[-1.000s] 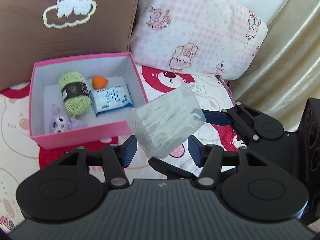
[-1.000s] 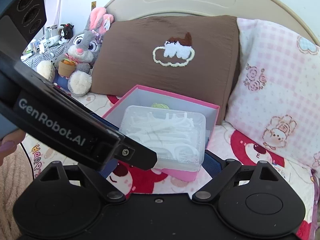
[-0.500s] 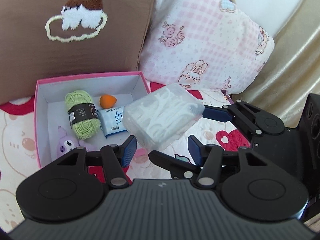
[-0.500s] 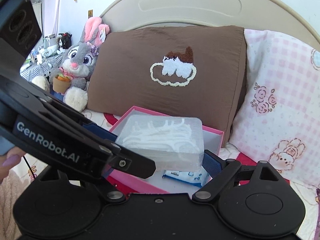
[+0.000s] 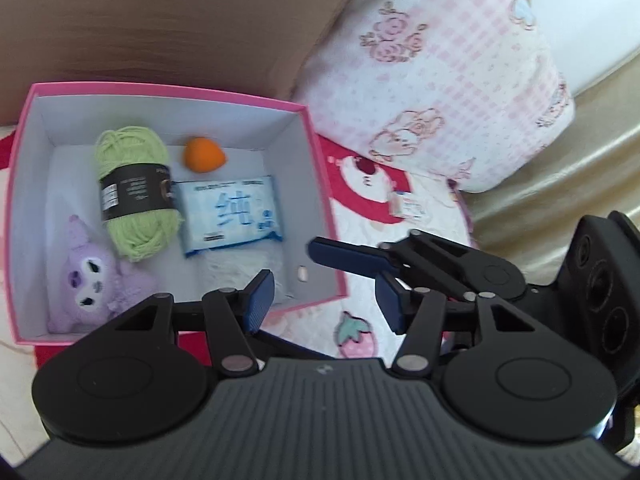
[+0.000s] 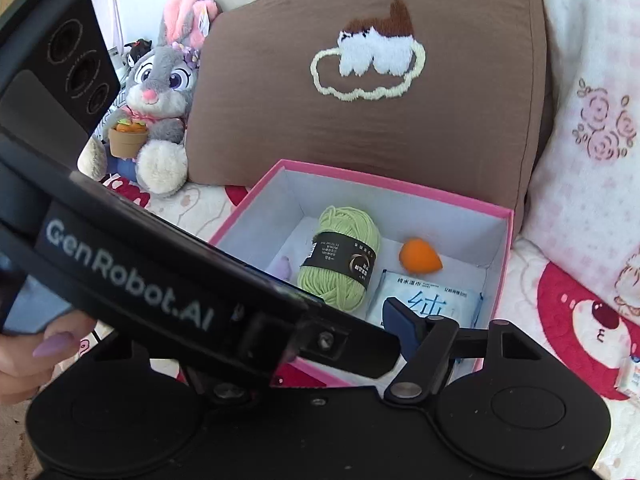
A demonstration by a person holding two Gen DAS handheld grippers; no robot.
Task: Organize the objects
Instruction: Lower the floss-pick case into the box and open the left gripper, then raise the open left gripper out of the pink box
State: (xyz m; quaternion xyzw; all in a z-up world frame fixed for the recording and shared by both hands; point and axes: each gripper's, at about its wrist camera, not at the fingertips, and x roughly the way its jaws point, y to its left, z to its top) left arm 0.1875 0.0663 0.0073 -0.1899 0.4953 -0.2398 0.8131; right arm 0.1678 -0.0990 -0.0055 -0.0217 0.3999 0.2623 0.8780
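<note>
Pink card box (image 5: 320, 184) sits open on the bed, its far edge against a brown cushion (image 6: 360, 120). Readable writing: "GenRobot.AI" on the left tongs' (image 5: 326, 300) body, and a blue "纯" on the wipes pack (image 5: 230, 216); the print on the yarn skein's (image 5: 134, 192) black band is too small to read. A clear plastic case (image 5: 244, 268), blurred, lies inside the box at its 5 o'clock corner, just below the wipes. Both tongs tilt downward over that corner. The left tongs stand partly open and empty. The right tongs (image 5: 288, 288) have just been closing, still apart, nothing gripped. A hand (image 6: 24, 360) grasps the left handle.
</note>
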